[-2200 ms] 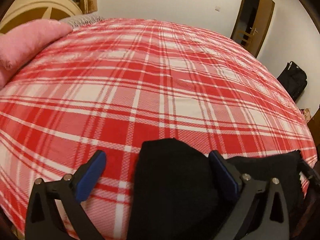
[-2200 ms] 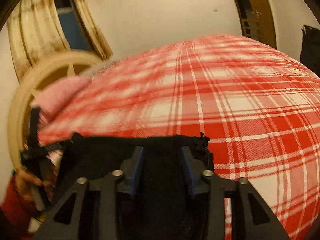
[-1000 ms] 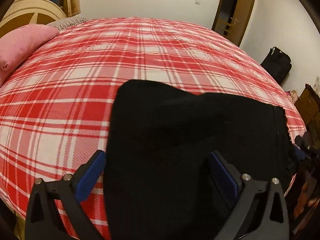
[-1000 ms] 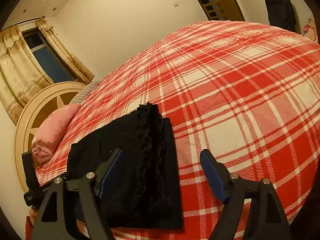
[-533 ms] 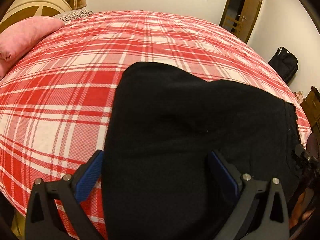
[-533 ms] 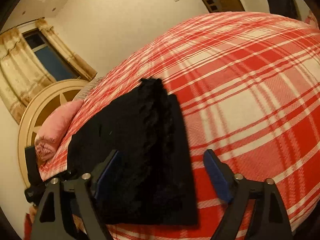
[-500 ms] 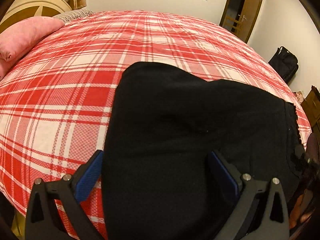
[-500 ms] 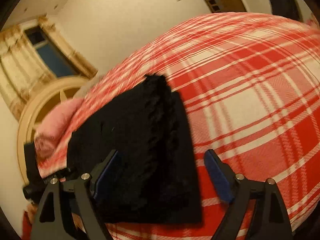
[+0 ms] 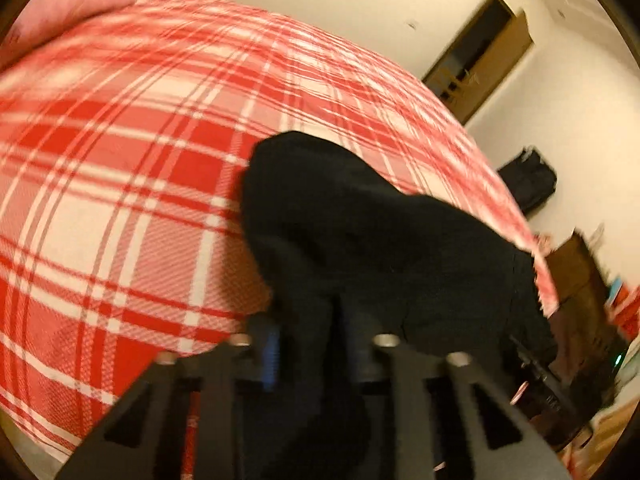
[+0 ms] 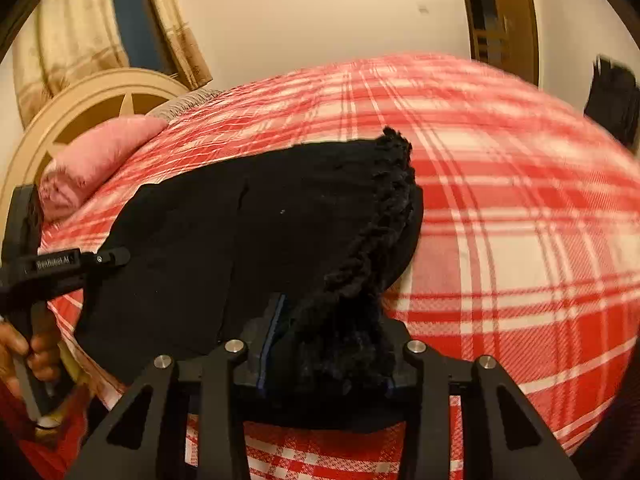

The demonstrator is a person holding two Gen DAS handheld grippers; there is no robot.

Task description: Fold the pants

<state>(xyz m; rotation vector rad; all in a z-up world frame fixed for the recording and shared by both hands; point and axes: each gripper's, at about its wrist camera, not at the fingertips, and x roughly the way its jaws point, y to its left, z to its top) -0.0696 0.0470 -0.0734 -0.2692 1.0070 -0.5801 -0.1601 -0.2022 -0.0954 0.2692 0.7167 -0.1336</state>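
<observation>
The black pants lie folded on the red and white plaid bed, near its front edge. My left gripper is shut on the near left edge of the pants. In the right wrist view the pants show a frayed hem along their right side. My right gripper is shut on the bunched near end of that frayed edge. The left gripper also shows in the right wrist view, at the pants' left edge, held by a hand.
A pink pillow and a round cream headboard are at the bed's left end. A brown door and a black bag stand by the far wall. Dark furniture stands right of the bed.
Both grippers were open over the pants half a second ago; now both have closed on the near edge of the pants. The fabric is bunched up at each gripper.
</observation>
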